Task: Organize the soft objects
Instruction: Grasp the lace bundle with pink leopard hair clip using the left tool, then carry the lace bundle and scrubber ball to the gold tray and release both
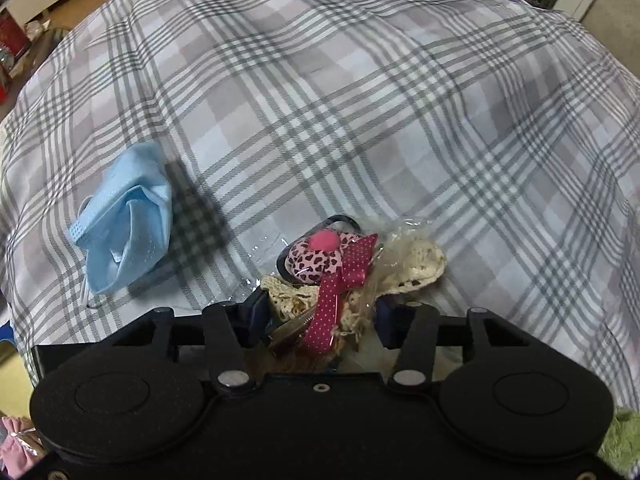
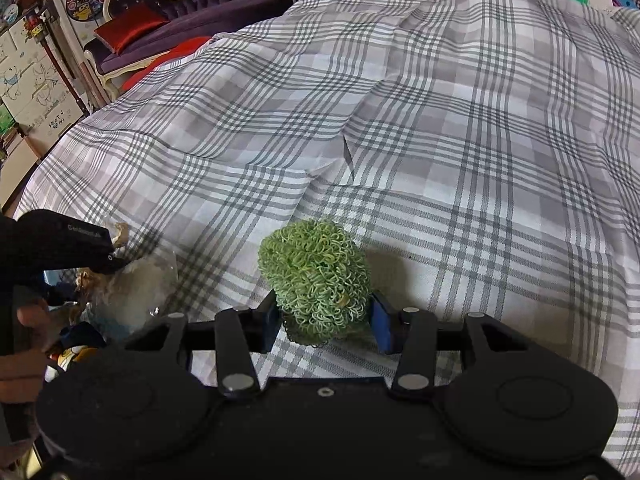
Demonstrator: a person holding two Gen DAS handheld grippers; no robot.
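Jaws of the left gripper (image 1: 320,312) are clenched on a bundle of cream lace trim with a pink polka-dot ribbon (image 1: 340,280), partly in clear crinkled wrap; jaws of the right gripper (image 2: 324,320) are clenched on a green curly-fibre ball (image 2: 316,276). Surface: a bed under a grey-and-white plaid cloth (image 1: 360,100), creased, with one sharp fold running up the middle in the right wrist view. Room, right wrist view: a purple tufted sofa with a white frame (image 2: 180,4) and a red satin cushion (image 2: 128,26) beyond the far left corner, and white cabinets with cartoon drawings (image 2: 28,80) at left. The lace bundle's long axis runs away from the gripper, with a pink heart-print fabric flower with a pink centre (image 1: 314,258) at its far end, resting on the cloth. The green ball is roughly round, slightly taller than wide, its base touching the cloth. A crumpled light-blue face mask (image 1: 124,216) lies left of the bundle, apart from it, near the bed's left edge. Ahead of both grippers the cloth is bare up to the far edge. In the right wrist view a hand (image 2: 24,344) holds the left gripper at the left border.
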